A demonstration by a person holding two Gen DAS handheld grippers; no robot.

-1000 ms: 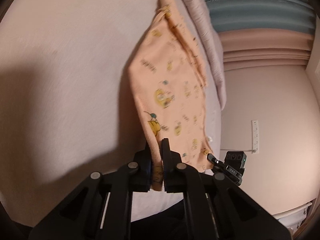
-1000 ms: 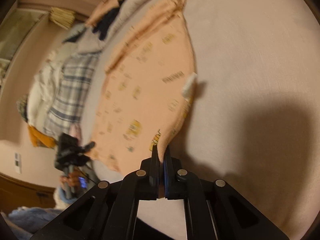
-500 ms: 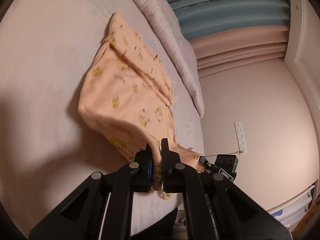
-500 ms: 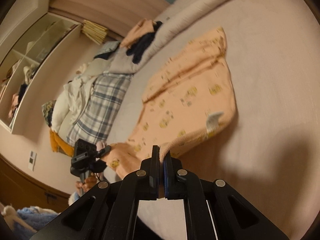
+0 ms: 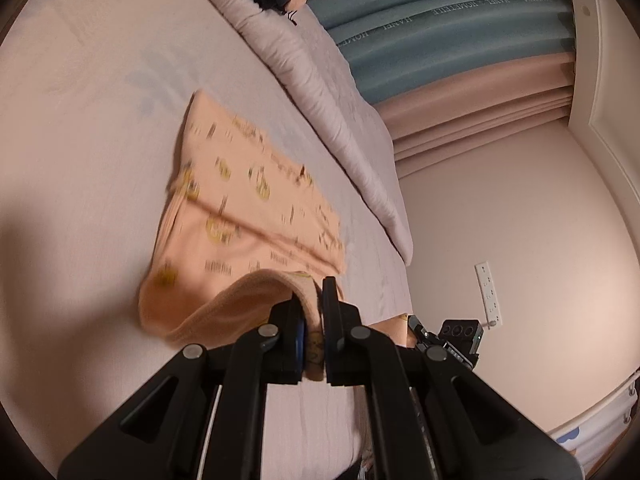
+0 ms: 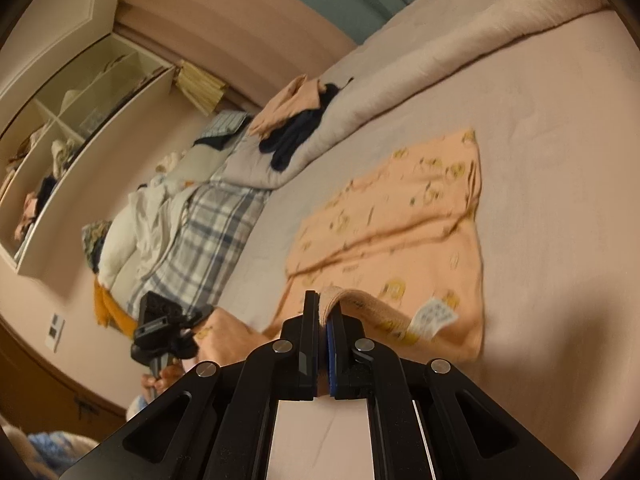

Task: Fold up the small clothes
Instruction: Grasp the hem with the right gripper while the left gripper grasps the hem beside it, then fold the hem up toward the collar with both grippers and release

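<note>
Since a second ago we are seeing the peach garment (image 5: pixel 248 208) come down from hanging steeply over the bed to lying mostly flat on it, while both claws are lifting its near edge up and back over the rest.

In the left wrist view, our left claw (image 5: pixel 314 320) is clamping shut on the ribbed hem of the garment, the cloth pinched between the two black fingers. From the grip the hem is arching over to the left and dropping to the bed (image 5: pixel 80 120), where the rest of the garment, printed with small yellow figures, is lying in loose folds. A grey quilt (image 5: pixel 328 92) is bunching along the far side of the bed, with dark and peach clothes piled at its top. Beyond it, teal and pink curtains (image 5: pixel 460 40) are hanging against the wall, and the right claw's camera housing is showing at lower right.

In the right wrist view, our right claw (image 6: pixel 326 312) is likewise closing tight on the ribbed hem, which is curving to the right, a white care label (image 6: pixel 434 316) dangling just beside it. The garment (image 6: pixel 400 216) is spreading out ahead on the bed (image 6: pixel 560 160). To the left a plaid blanket (image 6: pixel 200 240) and a heap of clothes are lying, with open shelves (image 6: pixel 60 140) on the wall.
</note>
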